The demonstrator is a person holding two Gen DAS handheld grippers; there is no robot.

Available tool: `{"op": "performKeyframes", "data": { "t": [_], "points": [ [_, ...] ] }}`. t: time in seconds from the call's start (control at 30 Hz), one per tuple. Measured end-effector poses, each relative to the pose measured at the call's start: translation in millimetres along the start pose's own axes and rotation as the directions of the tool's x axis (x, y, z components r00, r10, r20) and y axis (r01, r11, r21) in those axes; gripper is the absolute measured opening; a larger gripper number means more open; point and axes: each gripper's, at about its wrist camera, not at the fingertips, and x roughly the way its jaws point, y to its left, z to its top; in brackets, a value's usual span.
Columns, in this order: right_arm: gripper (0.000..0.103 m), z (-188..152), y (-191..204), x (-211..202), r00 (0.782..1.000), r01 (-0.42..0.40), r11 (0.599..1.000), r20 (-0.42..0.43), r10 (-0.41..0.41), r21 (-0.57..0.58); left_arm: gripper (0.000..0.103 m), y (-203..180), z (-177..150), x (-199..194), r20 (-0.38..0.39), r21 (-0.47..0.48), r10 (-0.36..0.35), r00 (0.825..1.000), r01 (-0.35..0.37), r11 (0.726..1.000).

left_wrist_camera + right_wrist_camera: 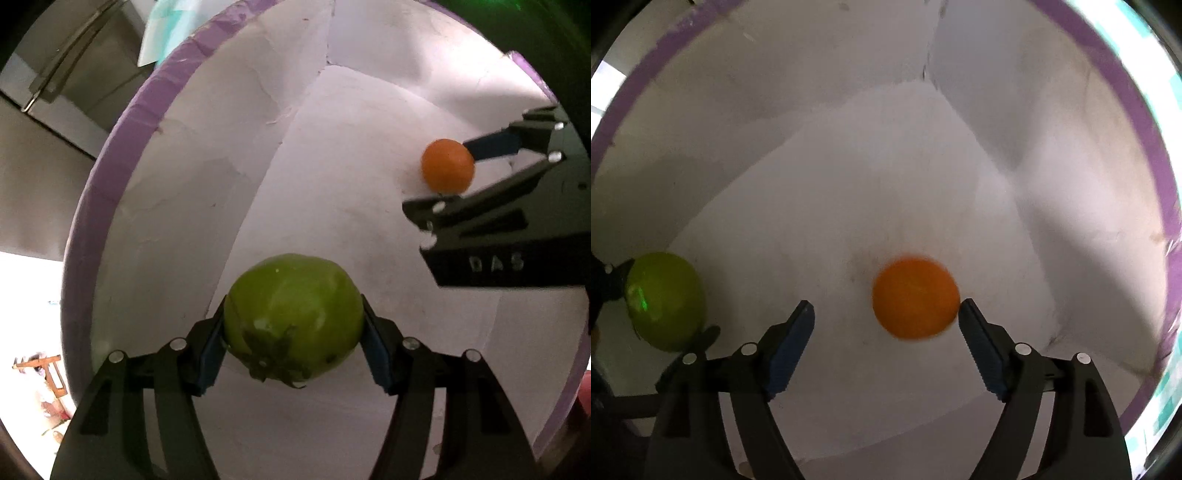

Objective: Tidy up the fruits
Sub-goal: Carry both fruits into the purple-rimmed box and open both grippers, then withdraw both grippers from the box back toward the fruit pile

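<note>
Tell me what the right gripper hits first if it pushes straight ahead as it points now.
Probably the orange fruit: it sits just ahead between the open right gripper fingers, close to the right pad. Past it lies the white floor of the purple-rimmed box. Depth is unclear.

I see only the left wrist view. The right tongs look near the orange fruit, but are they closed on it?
Observer: No. The right tongs are open; the orange fruit sits beside the right pad, with a clear gap to the left pad.
Operator: Is the fruit blurred there also?
Observer: Yes, its outline is smeared in the right wrist view.
Operator: Does that view show my green fruit?
Observer: Yes, the green fruit appears at its left edge, inside the same purple-rimmed box.
</note>
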Motion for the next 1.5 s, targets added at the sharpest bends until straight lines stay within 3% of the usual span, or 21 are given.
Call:
{"op": "performKeyframes", "data": {
  "t": [0.07, 0.2, 0.3, 0.37, 0.43, 0.5, 0.6, 0.67, 0.7, 0.77, 0.8, 0.87, 0.93, 1.03, 1.1, 1.13, 1.2, 1.23, 1.27, 1.37, 1.5],
  "points": [
    [0.081, 9, 7, -14, 1.000, 0.003, 1.000, 0.013, -0.003, -0.003, 0.065, 1, -10, 1, 0.003, -0.014, 0.020, 1.000, -0.020, 1.000],
    [0.084, 3, 9, -40, 0.995, -0.083, 0.996, 0.048, 0.082, 0.019, 0.065, -5, -26, 2, -0.007, -0.011, 0.035, 0.999, -0.035, 0.999],
    [0.086, -12, 7, -65, 0.990, -0.118, 0.993, 0.082, 0.117, -0.001, 0.079, -5, -33, -18, 0.074, -0.036, -0.048, 0.996, 0.050, 0.998],
    [0.086, -26, 2, -87, 0.984, -0.128, 0.992, 0.124, 0.129, -0.012, 0.089, 0, -37, -36, 0.151, -0.081, -0.106, 0.983, 0.120, 0.990],
    [0.086, -42, -13, -112, 0.968, -0.166, 0.986, 0.192, 0.159, 0.020, 0.102, 3, -32, -53, 0.213, -0.128, -0.098, 0.972, 0.127, 0.984],
    [0.087, -58, -30, -135, 0.939, -0.245, 0.968, 0.260, 0.224, 0.051, 0.101, -6, -40, -64, 0.275, -0.191, -0.068, 0.959, 0.124, 0.974],
    [0.087, -104, -68, -171, 0.851, -0.388, 0.921, 0.397, 0.343, 0.036, 0.101, 3, -25, -90, 0.341, -0.263, -0.018, 0.940, 0.114, 0.958],
    [0.087, -126, -82, -193, 0.784, -0.433, 0.902, 0.489, 0.382, -0.010, 0.101, -13, -8, -125, 0.410, -0.312, 0.051, 0.911, 0.088, 0.946],
    [0.087, -122, -121, -203, 0.758, -0.447, 0.894, 0.516, 0.399, -0.034, 0.101, -27, -9, -139, 0.435, -0.326, 0.069, 0.898, 0.085, 0.942],
    [0.087, -162, -157, -219, 0.693, -0.482, 0.874, 0.585, 0.421, -0.058, 0.101, -51, -5, -176, 0.499, -0.331, 0.132, 0.856, 0.047, 0.943],
    [0.087, -186, -169, -210, 0.673, -0.493, 0.868, 0.610, 0.417, -0.050, 0.101, -72, -2, -191, 0.528, -0.319, 0.168, 0.833, 0.010, 0.948],
    [0.087, -207, -192, -178, 0.659, -0.512, 0.859, 0.633, 0.405, -0.015, 0.101, -116, 3, -206, 0.559, -0.292, 0.219, 0.800, -0.058, 0.955],
    [0.087, -230, -221, -153, 0.670, -0.520, 0.853, 0.639, 0.378, 0.041, 0.102, -168, -1, -214, 0.574, -0.276, 0.263, 0.776, -0.119, 0.954],
    [0.089, -254, -258, -110, 0.693, -0.546, 0.822, 0.638, 0.334, 0.163, 0.102, -222, -10, -213, 0.571, -0.251, 0.292, 0.767, -0.175, 0.952],
    [0.089, -275, -276, -92, 0.702, -0.557, 0.803, 0.638, 0.318, 0.212, 0.102, -258, -9, -204, 0.545, -0.227, 0.308, 0.780, -0.216, 0.950],
    [0.089, -287, -286, -86, 0.707, -0.553, 0.800, 0.639, 0.303, 0.232, 0.102, -278, -6, -195, 0.519, -0.202, 0.310, 0.797, -0.238, 0.950],
    [0.089, -305, -301, -71, 0.721, -0.538, 0.799, 0.637, 0.271, 0.269, 0.102, -305, 5, -173, 0.453, -0.142, 0.271, 0.849, -0.232, 0.962],
    [0.089, -308, -309, -60, 0.726, -0.534, 0.797, 0.635, 0.262, 0.282, 0.102, -317, 8, -158, 0.392, -0.105, 0.222, 0.893, -0.197, 0.975],
    [0.089, -315, -315, -55, 0.733, -0.530, 0.793, 0.633, 0.251, 0.300, 0.101, -324, 10, -150, 0.362, -0.090, 0.198, 0.911, -0.177, 0.980],
    [0.089, -331, -331, -37, 0.755, -0.505, 0.795, 0.619, 0.218, 0.336, 0.101, -340, 13, -120, 0.294, -0.044, 0.150, 0.944, -0.143, 0.989],
    [0.089, -362, -348, -20, 0.777, -0.478, 0.784, 0.606, 0.168, 0.396, 0.101, -369, 27, -99, 0.235, 0.013, 0.101, 0.967, -0.107, 0.994]
  ]
}}
